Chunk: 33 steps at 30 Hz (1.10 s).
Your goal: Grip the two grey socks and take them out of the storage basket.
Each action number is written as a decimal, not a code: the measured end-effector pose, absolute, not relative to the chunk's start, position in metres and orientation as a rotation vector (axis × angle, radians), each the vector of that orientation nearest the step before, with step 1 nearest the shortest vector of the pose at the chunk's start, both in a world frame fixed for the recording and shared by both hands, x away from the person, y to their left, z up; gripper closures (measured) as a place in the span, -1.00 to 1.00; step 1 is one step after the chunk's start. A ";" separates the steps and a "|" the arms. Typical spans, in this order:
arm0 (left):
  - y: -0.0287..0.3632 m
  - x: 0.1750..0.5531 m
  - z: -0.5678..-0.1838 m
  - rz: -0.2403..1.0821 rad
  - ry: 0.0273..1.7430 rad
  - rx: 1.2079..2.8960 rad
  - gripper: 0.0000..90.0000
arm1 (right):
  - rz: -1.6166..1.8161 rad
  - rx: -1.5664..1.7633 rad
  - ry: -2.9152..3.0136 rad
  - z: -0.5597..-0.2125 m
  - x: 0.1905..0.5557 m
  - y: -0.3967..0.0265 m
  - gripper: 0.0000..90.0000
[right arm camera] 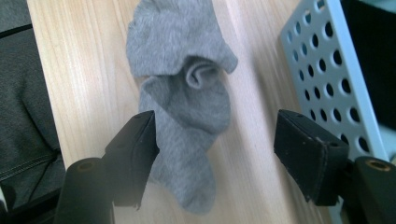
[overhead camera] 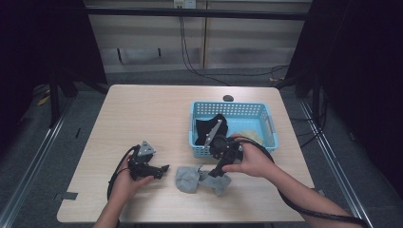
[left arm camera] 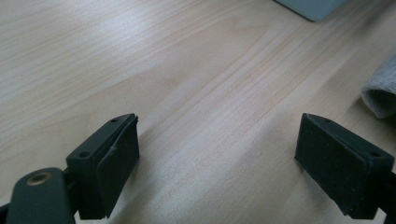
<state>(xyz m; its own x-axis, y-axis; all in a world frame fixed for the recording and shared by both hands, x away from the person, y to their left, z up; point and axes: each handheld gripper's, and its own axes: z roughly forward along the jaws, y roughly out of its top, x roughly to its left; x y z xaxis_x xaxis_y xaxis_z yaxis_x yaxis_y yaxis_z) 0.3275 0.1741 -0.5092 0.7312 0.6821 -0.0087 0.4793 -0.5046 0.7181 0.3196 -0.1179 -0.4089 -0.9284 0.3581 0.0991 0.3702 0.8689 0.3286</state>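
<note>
A crumpled grey sock (overhead camera: 190,178) (right arm camera: 187,93) lies on the wooden table near its front edge. My right gripper (overhead camera: 215,173) (right arm camera: 215,149) hangs just above the sock, its jaws open on either side of it, pads clear of the fabric. My left gripper (overhead camera: 163,169) (left arm camera: 217,158) rests low over bare wood to the left of the sock, jaws wide open with nothing between them. In the left gripper view, the sock's edge (left arm camera: 380,93) shows at the right.
A blue perforated basket (overhead camera: 233,105) (right arm camera: 327,70) stands just behind the right gripper, holding a black garment (overhead camera: 211,128) and a pale cloth (overhead camera: 250,137). A small dark disc (overhead camera: 228,98) lies behind the basket. The person's dark clothing (right arm camera: 23,116) lies past the table's front edge.
</note>
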 end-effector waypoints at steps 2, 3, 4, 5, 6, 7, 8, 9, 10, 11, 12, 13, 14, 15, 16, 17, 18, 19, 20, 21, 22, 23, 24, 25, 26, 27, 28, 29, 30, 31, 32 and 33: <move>0.174 0.327 -0.509 0.358 0.873 2.202 -0.71 | -0.542 -0.595 -3.005 -0.409 0.319 -0.122 -0.35; 0.174 0.327 -0.509 0.359 0.873 2.202 -0.71 | -0.536 -0.605 -3.004 -0.410 0.319 -0.124 -0.35; 0.174 0.327 -0.509 0.358 0.873 2.202 -0.71 | -0.534 -0.611 -3.002 -0.409 0.318 -0.126 -0.35; 0.174 0.327 -0.509 0.358 0.873 2.202 -0.71 | -0.540 -0.617 -3.002 -0.410 0.318 -0.128 -0.35; 0.174 0.327 -0.509 0.358 0.872 2.203 -0.71 | -0.535 -0.608 -3.006 -0.409 0.318 -0.130 -0.35; 0.174 0.327 -0.509 0.359 0.873 2.203 -0.71 | -0.541 -0.620 -3.002 -0.409 0.317 -0.131 -0.36; 0.174 0.327 -0.509 0.359 0.872 2.203 -0.71 | -0.547 -0.638 -2.994 -0.409 0.316 -0.133 -0.36; 0.174 0.328 -0.509 0.358 0.872 2.203 -0.71 | -0.562 -0.632 -3.000 -0.409 0.316 -0.135 -0.36; 0.174 0.328 -0.509 0.358 0.872 2.202 -0.71 | -0.560 -0.648 -2.993 -0.409 0.316 -0.136 -0.36; 0.174 0.327 -0.509 0.359 0.872 2.203 -0.71 | -0.567 -0.633 -3.002 -0.409 0.316 -0.138 -0.37; 0.174 0.327 -0.509 0.358 0.872 2.203 -0.71 | -0.570 -0.651 -2.996 -0.408 0.315 -0.140 -0.37; 0.174 0.327 -0.509 0.357 0.873 2.202 -0.71 | -0.578 -0.656 -2.994 -0.408 0.315 -0.142 -0.37; 0.174 0.327 -0.509 0.358 0.873 2.203 -0.71 | -0.582 -0.672 -2.993 -0.408 0.314 -0.144 -0.37; 0.174 0.327 -0.509 0.358 0.873 2.202 -0.71 | -0.586 -0.669 -2.995 -0.408 0.315 -0.146 -0.37; 0.174 0.327 -0.509 0.358 0.873 2.203 -0.71 | -0.579 -0.688 -2.985 -0.409 0.314 -0.148 -0.37; 0.174 0.327 -0.509 0.357 0.873 2.203 -0.71 | -0.579 -0.682 -2.986 -0.409 0.314 -0.150 -0.38; 0.174 0.327 -0.509 0.358 0.873 2.203 -0.71 | -0.587 -0.692 -2.979 -0.410 0.313 -0.152 -0.38; 0.174 0.327 -0.509 0.358 0.873 2.202 -0.71 | -0.584 -0.692 -2.984 -0.411 0.313 -0.154 -0.38; 0.174 0.327 -0.509 0.358 0.872 2.203 -0.71 | -0.582 -0.688 -2.992 -0.412 0.312 -0.155 -0.38; 0.174 0.327 -0.509 0.358 0.872 2.203 -0.71 | -0.581 -0.699 -2.984 -0.413 0.312 -0.157 -0.38; 0.174 0.327 -0.509 0.358 0.873 2.203 -0.71 | -0.596 -0.714 -2.971 -0.414 0.311 -0.159 -0.38; 0.174 0.327 -0.509 0.357 0.873 2.203 -0.71 | -0.610 -0.713 -2.964 -0.415 0.311 -0.161 -0.39; 0.174 0.327 -0.509 0.358 0.872 2.203 -0.71 | -0.618 -0.717 -2.957 -0.416 0.310 -0.162 -0.39; 0.174 0.327 -0.509 0.354 0.875 2.201 -0.71 | -0.632 -0.727 -2.955 -0.417 0.310 -0.164 -0.39; 0.174 0.327 -0.509 0.358 0.872 2.203 -0.71 | -0.637 -0.731 -2.955 -0.418 0.309 -0.166 -0.39; 0.174 0.327 -0.509 0.358 0.872 2.203 -0.71 | -0.662 -0.745 -2.931 -0.420 0.308 -0.169 -0.41; 0.174 0.327 -0.509 0.357 0.873 2.203 -0.71 | -0.662 -0.745 -2.931 -0.420 0.308 -0.169 -0.41; 0.174 0.327 -0.509 0.358 0.873 2.203 -0.71 | -0.673 -0.757 -2.921 -0.421 0.308 -0.170 -0.41; 0.174 0.327 -0.509 0.358 0.873 2.203 -0.71 | -0.680 -0.748 -2.926 -0.423 0.308 -0.173 -0.41; 0.174 0.327 -0.509 0.355 0.875 2.200 -0.71 | -0.677 -0.760 -2.928 -0.425 0.307 -0.175 -0.41; 0.174 0.327 -0.509 0.358 0.873 2.203 -0.71 | -0.678 -0.773 -2.931 -0.426 0.306 -0.177 -0.41; 0.174 0.327 -0.509 0.358 0.873 2.202 -0.71 | -0.687 -0.784 -2.920 -0.429 0.306 -0.180 -0.41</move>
<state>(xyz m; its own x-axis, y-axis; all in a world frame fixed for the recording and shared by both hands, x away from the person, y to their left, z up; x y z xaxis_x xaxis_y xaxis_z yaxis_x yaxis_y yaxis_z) 0.3274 0.1741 -0.5092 0.7310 0.6823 -0.0092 0.4797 -0.5042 0.7181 0.3056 -0.1799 -0.4293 -0.8714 0.4668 0.1509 0.4851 0.7741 0.4068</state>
